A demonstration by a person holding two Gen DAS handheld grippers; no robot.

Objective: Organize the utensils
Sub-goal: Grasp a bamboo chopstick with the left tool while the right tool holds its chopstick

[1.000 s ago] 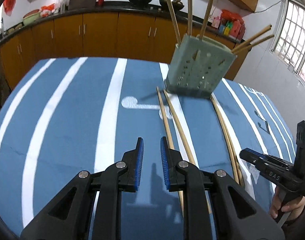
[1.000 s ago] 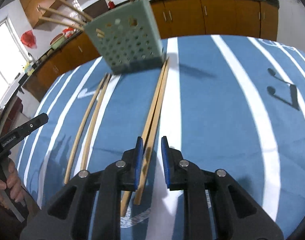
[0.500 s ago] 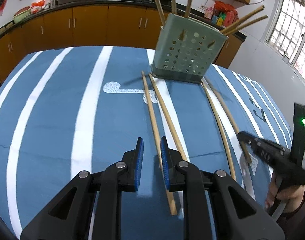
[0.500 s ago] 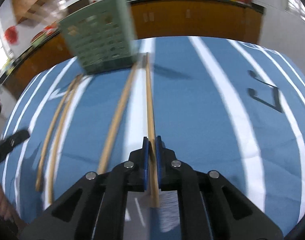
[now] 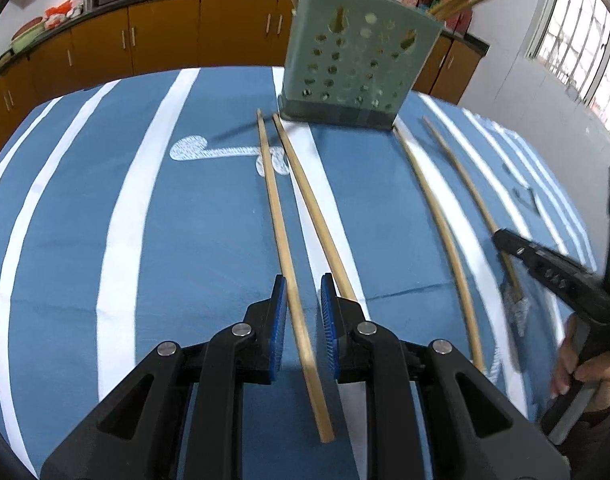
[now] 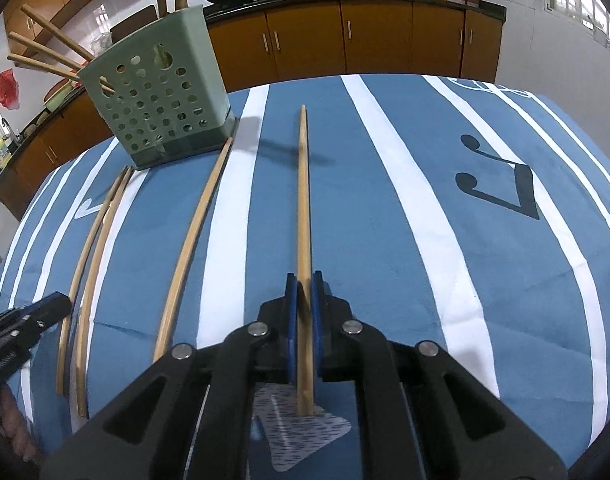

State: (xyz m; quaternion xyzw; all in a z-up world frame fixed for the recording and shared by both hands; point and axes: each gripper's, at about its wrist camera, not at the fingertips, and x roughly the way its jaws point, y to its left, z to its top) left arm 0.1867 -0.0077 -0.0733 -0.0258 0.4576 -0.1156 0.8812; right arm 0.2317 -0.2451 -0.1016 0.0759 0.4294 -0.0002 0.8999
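A pale green perforated holder [image 5: 353,68] [image 6: 157,112] stands on the blue striped cloth with several chopsticks sticking out of it. In the left wrist view two chopsticks lie in front of it. The left chopstick [image 5: 283,240] runs between the fingers of my left gripper [image 5: 303,286], which is open with gaps on both sides. The right chopstick [image 5: 313,208] passes just outside the right finger. My right gripper [image 6: 303,282] is shut on a single chopstick [image 6: 303,184] that points away from me. Its former mate [image 6: 197,232] lies to the left.
The table has a blue cloth [image 6: 385,220] with white stripes and music notes. Orange cabinets [image 6: 377,44] and a dark counter with woks stand behind it. A window [image 5: 577,28] is at the right. The other gripper and a hand [image 5: 585,364] show at the left wrist view's right edge.
My right gripper has shut on one chopstick of its pair and swung it right, away from the other. My left gripper has sunk and moved over the left chopstick, which now lies between its fingers.
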